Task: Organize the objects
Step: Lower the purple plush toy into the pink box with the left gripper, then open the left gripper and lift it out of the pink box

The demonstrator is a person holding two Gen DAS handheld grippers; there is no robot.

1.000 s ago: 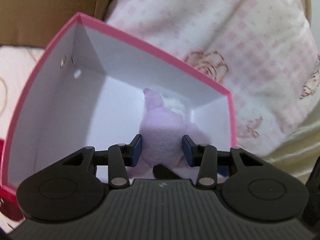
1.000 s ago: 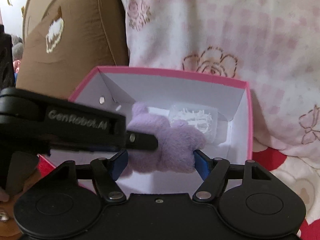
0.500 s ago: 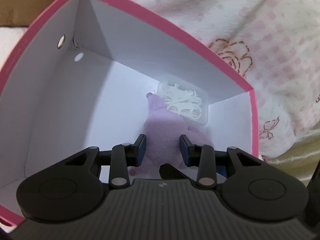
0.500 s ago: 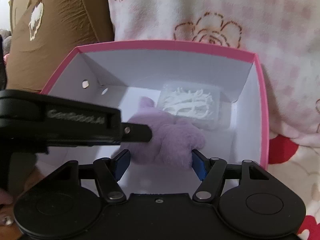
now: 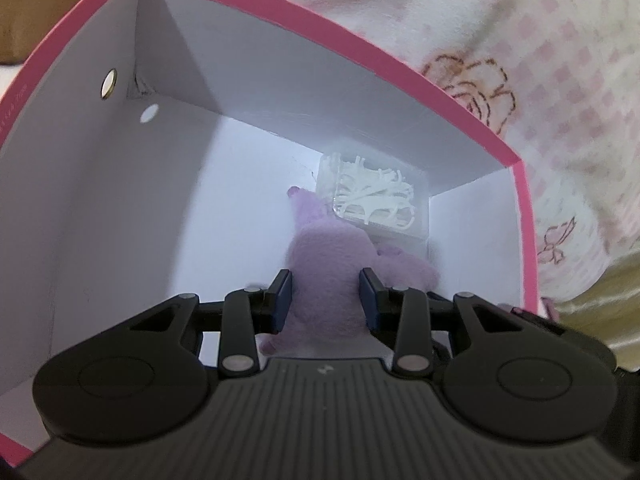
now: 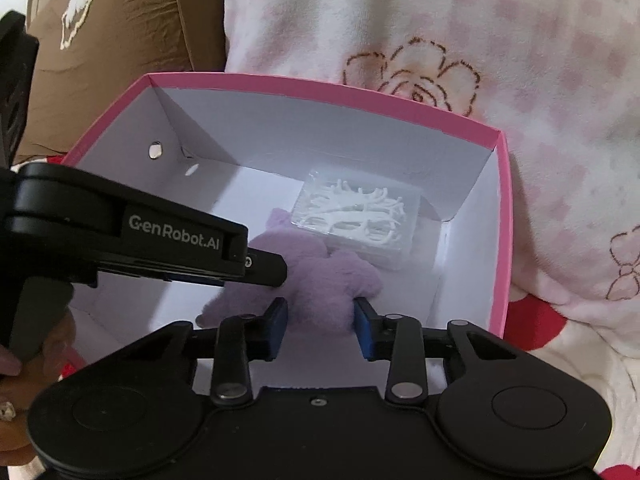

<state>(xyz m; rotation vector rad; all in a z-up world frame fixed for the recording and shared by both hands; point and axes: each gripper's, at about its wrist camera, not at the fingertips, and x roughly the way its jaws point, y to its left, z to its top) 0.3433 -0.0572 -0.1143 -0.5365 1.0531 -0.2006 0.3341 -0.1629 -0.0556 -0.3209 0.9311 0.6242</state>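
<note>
Two hand-held grippers inside pink box [image 6: 502, 216], clear floss-pick case [image 6: 356, 220] at far wall, floral blanket [image 6: 460, 40] behind, left hand-held gripper [image 5: 324, 298] and right hand-held gripper [image 6: 320, 322] both clamped on purple plush toy [image 6: 320, 280].

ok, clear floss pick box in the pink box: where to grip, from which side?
Judging by pose, grip the clear floss pick box across its short sides from above: it lies flat in a corner of the pink box, the purple plush against its near edge.
</note>
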